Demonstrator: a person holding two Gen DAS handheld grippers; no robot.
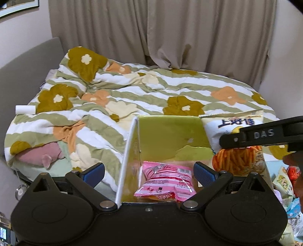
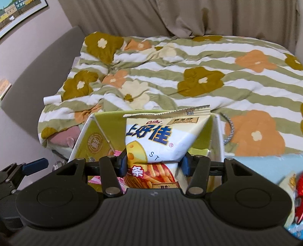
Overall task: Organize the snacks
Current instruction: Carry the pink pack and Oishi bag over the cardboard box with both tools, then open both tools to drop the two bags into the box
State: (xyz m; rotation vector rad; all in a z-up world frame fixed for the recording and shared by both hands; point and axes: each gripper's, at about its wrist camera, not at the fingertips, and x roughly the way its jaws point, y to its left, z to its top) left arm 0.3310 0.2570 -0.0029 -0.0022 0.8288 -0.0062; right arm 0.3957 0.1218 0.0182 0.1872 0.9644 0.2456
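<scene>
Place: a home bedroom.
Bed: a bed with a flowered quilt (image 2: pixel 189 75) fills the view.
Behind the bed: drawn beige curtains (image 1: pixel 170 28).
Left of the bed: grey headboard (image 2: pixel 37 72), framed picture (image 2: pixel 17 15), perhaps a print.

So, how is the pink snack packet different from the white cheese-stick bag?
The pink packet lies flat on the bottom of the green box; the white bag is upright above the box. Nothing grips the pink packet, as the left gripper is open around it; the right gripper is shut on the white bag. The pink packet looks smaller. Both are sealed snack packs.
</scene>
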